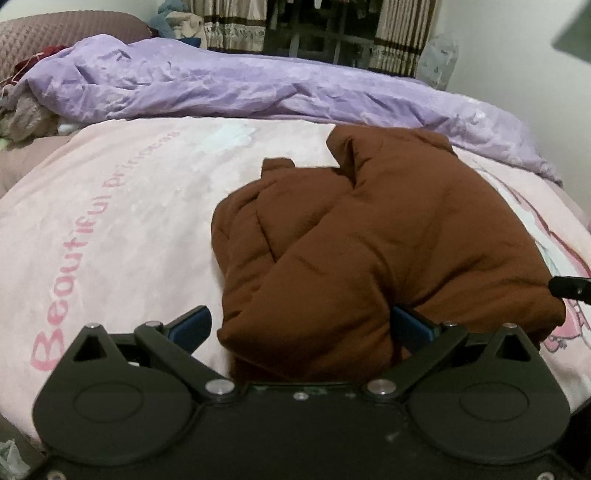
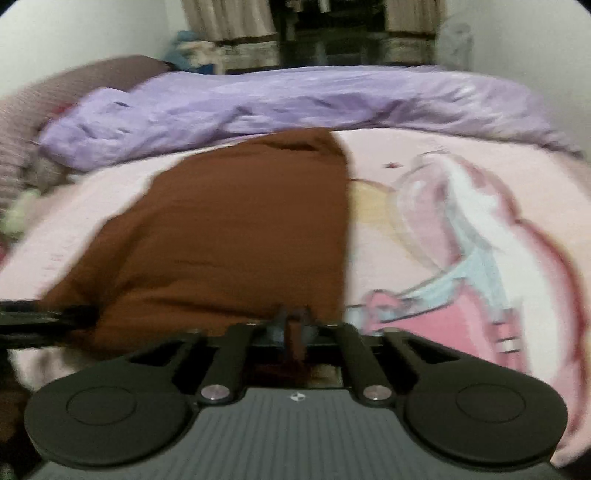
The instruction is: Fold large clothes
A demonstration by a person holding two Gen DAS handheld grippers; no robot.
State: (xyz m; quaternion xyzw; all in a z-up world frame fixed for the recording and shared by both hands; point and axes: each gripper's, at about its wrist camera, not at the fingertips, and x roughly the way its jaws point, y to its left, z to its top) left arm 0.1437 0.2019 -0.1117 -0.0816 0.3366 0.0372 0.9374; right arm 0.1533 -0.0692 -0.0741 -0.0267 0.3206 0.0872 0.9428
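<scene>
A brown padded jacket [image 1: 369, 236] lies bunched and partly folded on a pink bed cover [image 1: 110, 229]. My left gripper [image 1: 301, 326] is open, its blue-padded fingers [image 1: 192, 325] spread to either side of the jacket's near bulging edge. In the right wrist view the jacket [image 2: 229, 236] lies stretched out ahead. My right gripper [image 2: 294, 325] is shut on a pinch of the jacket's near edge. The right gripper's tip shows in the left wrist view [image 1: 570, 290] at the right edge. The right view is blurred.
A crumpled purple duvet [image 1: 258, 88] lies across the far side of the bed. Pillows and loose clothes [image 1: 26, 118] pile at the far left. Curtains and a dark window [image 1: 321, 33] stand behind. The pink cover carries a cartoon print [image 2: 461, 236] on its right part.
</scene>
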